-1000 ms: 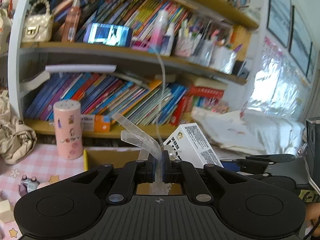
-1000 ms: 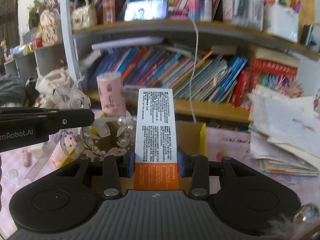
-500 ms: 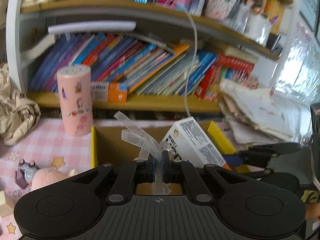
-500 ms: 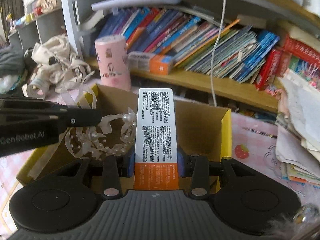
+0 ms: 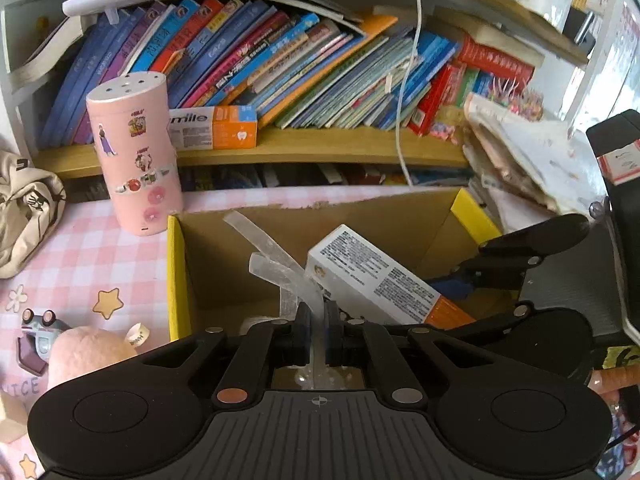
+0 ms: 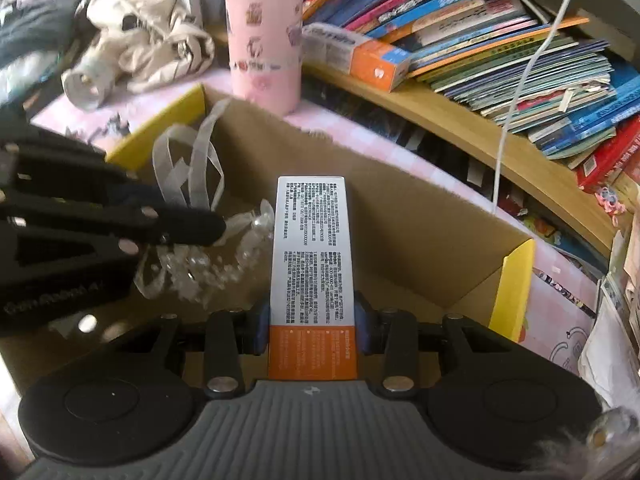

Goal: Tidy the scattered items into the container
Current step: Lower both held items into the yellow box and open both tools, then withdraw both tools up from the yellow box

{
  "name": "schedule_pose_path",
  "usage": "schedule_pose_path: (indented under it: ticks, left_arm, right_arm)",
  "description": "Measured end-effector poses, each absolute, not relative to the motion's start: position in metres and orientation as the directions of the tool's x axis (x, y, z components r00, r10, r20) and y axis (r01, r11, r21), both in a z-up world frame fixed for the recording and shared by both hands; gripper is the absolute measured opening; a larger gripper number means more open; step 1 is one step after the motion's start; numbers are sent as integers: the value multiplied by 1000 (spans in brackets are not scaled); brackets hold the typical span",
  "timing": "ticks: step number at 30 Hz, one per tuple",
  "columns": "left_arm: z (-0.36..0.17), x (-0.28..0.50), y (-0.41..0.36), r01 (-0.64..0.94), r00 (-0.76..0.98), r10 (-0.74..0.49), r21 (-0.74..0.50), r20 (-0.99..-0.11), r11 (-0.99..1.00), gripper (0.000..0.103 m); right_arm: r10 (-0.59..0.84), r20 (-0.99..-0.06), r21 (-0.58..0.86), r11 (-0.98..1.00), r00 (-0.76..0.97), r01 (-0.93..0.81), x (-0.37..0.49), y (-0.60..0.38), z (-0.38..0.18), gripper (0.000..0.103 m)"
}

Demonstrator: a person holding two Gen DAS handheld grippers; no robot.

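An open cardboard box with yellow flaps (image 5: 176,280) (image 6: 516,280) sits on the pink checked cloth. My left gripper (image 5: 316,328) is shut on a clear ribbon headband with pearls (image 5: 280,264), held inside the box; the headband also shows in the right wrist view (image 6: 200,184). My right gripper (image 6: 312,320) is shut on a white and orange carton (image 6: 312,248), held over the box interior; the carton also shows in the left wrist view (image 5: 376,276). The two grippers are side by side over the box.
A pink sticker-covered cylinder (image 5: 136,156) stands behind the box's left corner. A pink plush (image 5: 88,356) and a small toy car (image 5: 36,336) lie left of the box. Bookshelves (image 5: 320,148) run behind; paper stacks (image 5: 528,160) lie right.
Both grippers have tilted down and lowered toward the box, bringing the headband and carton inside its opening. Both stay shut on their items.
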State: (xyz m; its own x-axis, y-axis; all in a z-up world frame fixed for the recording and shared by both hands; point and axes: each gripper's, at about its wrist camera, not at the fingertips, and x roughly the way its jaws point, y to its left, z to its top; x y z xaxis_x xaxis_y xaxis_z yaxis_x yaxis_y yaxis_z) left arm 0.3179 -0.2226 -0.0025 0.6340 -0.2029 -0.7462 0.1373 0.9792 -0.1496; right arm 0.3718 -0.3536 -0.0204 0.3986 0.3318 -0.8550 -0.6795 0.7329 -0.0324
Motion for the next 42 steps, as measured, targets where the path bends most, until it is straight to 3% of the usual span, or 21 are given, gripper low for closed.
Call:
schedule_pose_path:
  ticks: [13,15,17,20,23,32,42]
  left_arm:
    - [-9,322,-222,137,608,-177,-117,-774,984,10]
    - [-5,319,-220,135,627,-187,-131,-756,982,18]
    - [-1,317,-220,138,639,-197,-140,-744,980,41]
    - [5,313,-223,140,664,-180,-115,-726,983,55]
    - [9,308,-225,140,681,-165,-94,-714,986,61]
    - [21,291,-224,132,718,-149,-78,-680,988,65]
    - [31,267,-220,105,747,-138,-91,-650,990,66]
  right_arm:
    - [302,-879,-16,754,368,-657,380,-358,-33,37]
    - [301,-880,-17,754,368,-657,380,-358,-33,37]
    - [301,-880,-16,755,368,-656,380,-357,-33,37]
    - [300,-880,-15,757,368,-653,380,-357,-33,37]
    - [302,-872,-21,763,385,-646,380,-358,-30,38]
    - [323,-832,-37,778,450,-627,377,-361,-12,49]
    - [382,-775,8,803,504,-596,352,-373,14,52]
